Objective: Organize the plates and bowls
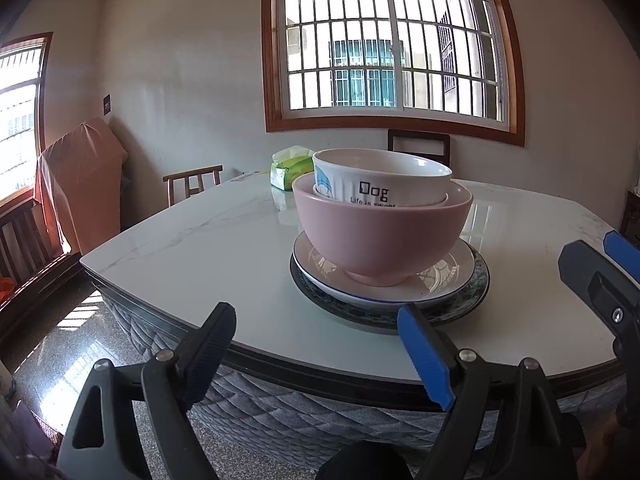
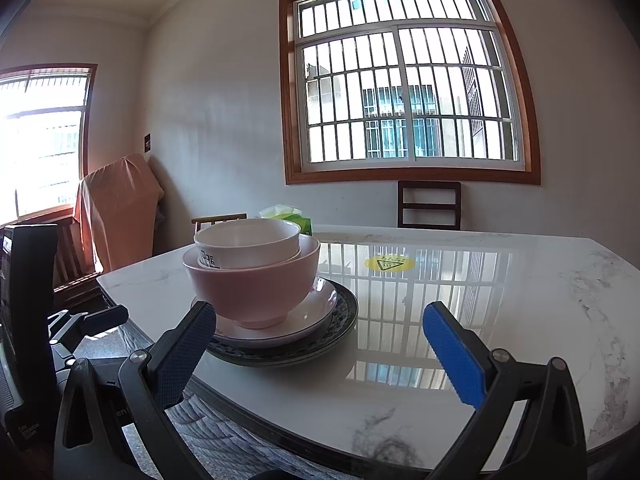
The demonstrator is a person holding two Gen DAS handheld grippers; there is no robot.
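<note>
Resting on the marble table, the white bowl nests inside the pink bowl, on a white plate atop a dark patterned plate. Left gripper and right gripper both stand with jaws wide apart, empty, just short of the stack

Bowls and plates stacked on a marble surface

A white bowl printed "Dog" sits upright inside a pink bowl, which stands on a white plate atop a dark patterned plate, near the surface's front edge.
</note>
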